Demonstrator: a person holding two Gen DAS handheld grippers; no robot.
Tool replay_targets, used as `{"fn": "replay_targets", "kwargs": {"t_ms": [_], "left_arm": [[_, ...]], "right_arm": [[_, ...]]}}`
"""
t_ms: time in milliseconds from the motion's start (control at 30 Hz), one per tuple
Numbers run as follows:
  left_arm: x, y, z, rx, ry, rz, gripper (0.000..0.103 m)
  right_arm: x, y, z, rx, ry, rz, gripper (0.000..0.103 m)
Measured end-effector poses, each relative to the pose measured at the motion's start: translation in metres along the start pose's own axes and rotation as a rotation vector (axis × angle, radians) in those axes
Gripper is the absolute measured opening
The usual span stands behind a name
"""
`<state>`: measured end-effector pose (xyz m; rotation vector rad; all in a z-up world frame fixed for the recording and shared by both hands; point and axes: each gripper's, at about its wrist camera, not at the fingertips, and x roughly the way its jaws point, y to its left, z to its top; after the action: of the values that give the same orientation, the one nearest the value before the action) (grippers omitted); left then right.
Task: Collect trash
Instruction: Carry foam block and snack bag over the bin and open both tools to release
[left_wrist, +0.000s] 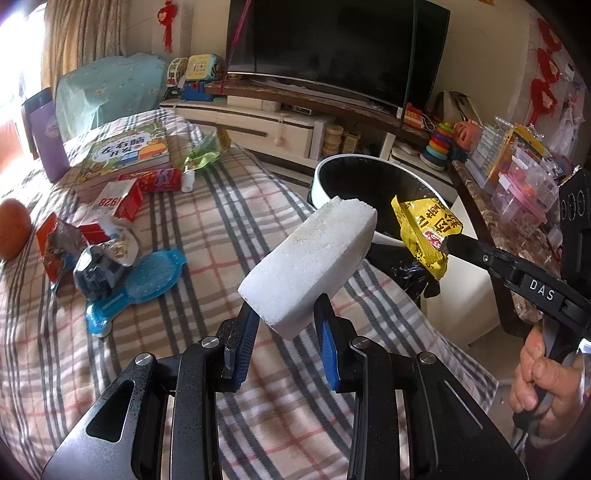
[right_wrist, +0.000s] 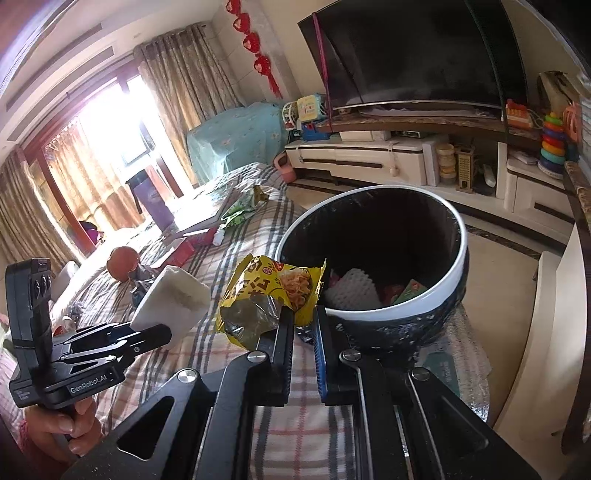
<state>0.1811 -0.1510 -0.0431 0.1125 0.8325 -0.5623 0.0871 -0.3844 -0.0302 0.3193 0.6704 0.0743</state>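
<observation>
My left gripper (left_wrist: 286, 314) is shut on a white foam block (left_wrist: 308, 262) and holds it above the plaid-covered table, left of the bin; the block also shows in the right wrist view (right_wrist: 170, 299). My right gripper (right_wrist: 303, 314) is shut on a yellow snack wrapper (right_wrist: 273, 291), held beside the near rim of the round black bin with a white rim (right_wrist: 436, 295). The wrapper (left_wrist: 424, 232) hangs in front of the bin (left_wrist: 354, 177) in the left wrist view. The bin holds a white foam net and other wrappers.
On the plaid cloth (left_wrist: 207, 229) lie red packets (left_wrist: 122, 199), crumpled wrappers (left_wrist: 99, 254), a blue plastic blister (left_wrist: 147, 280), a green bag (left_wrist: 203, 155), a children's book (left_wrist: 125, 155) and an orange (left_wrist: 13, 232). A TV stand (left_wrist: 266, 125) and a cluttered side table (left_wrist: 517, 184) stand beyond.
</observation>
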Motion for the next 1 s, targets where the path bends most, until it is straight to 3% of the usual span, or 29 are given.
{"fn": "replay_targets", "kwargs": {"t_ms": [1000], "left_arm": [[0.032,-0.041,0.042,0.078,0.010,-0.042,0.029]], "right_arm": [[0.001,-0.042,0.030,0.026,-0.011,-0.087,0.010]]}}
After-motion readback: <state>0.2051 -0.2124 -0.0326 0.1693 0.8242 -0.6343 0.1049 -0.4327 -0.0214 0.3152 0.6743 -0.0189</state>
